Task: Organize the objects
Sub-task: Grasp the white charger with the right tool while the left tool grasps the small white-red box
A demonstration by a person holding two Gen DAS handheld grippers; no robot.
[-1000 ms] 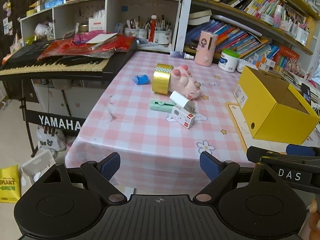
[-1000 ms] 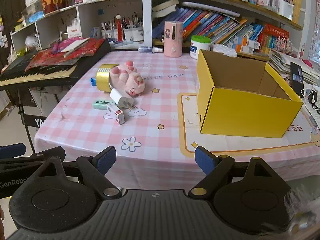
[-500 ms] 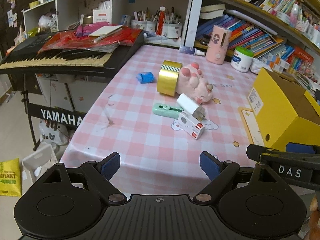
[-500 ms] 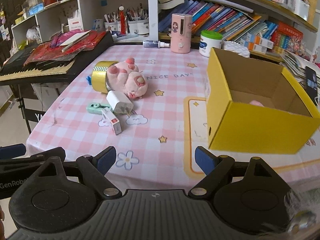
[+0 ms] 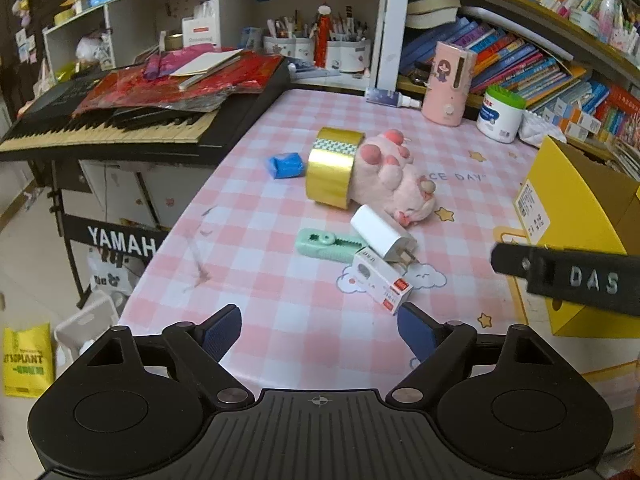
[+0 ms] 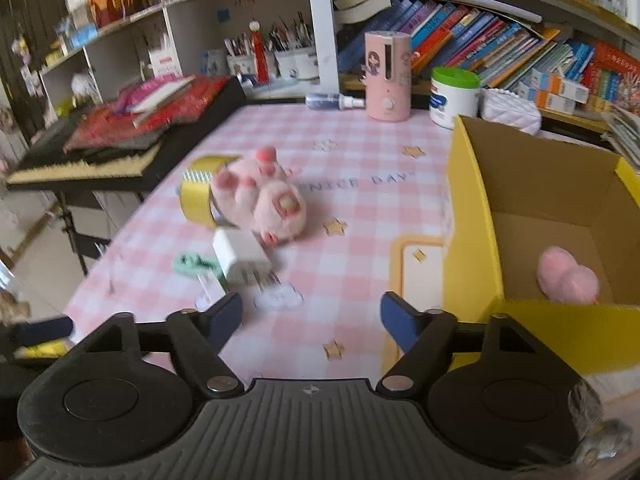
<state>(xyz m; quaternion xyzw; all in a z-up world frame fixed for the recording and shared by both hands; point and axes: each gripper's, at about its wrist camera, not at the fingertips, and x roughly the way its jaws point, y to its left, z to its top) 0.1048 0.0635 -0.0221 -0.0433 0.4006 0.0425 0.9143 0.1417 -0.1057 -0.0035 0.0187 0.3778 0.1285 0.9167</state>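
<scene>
Above the pink checked table (image 5: 280, 208), left gripper (image 5: 320, 330) and right gripper (image 6: 312, 316) both apart, empty, jaws just closing slightly, yellow box (image 6: 472, 240) alongside.

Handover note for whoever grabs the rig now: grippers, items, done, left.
Left gripper: open, empty, jaws just closing a bit.
Right gripper: open, empty, jaws just closing, nothing between them.
Yellow box: on the table's right side, one pink plush already inside.
Left on the pink checked tablecloth: gold tape roll touching the pink paw plush, blue packet, white charger, green correction tape, small white carton.
Probably box these next.
</scene>
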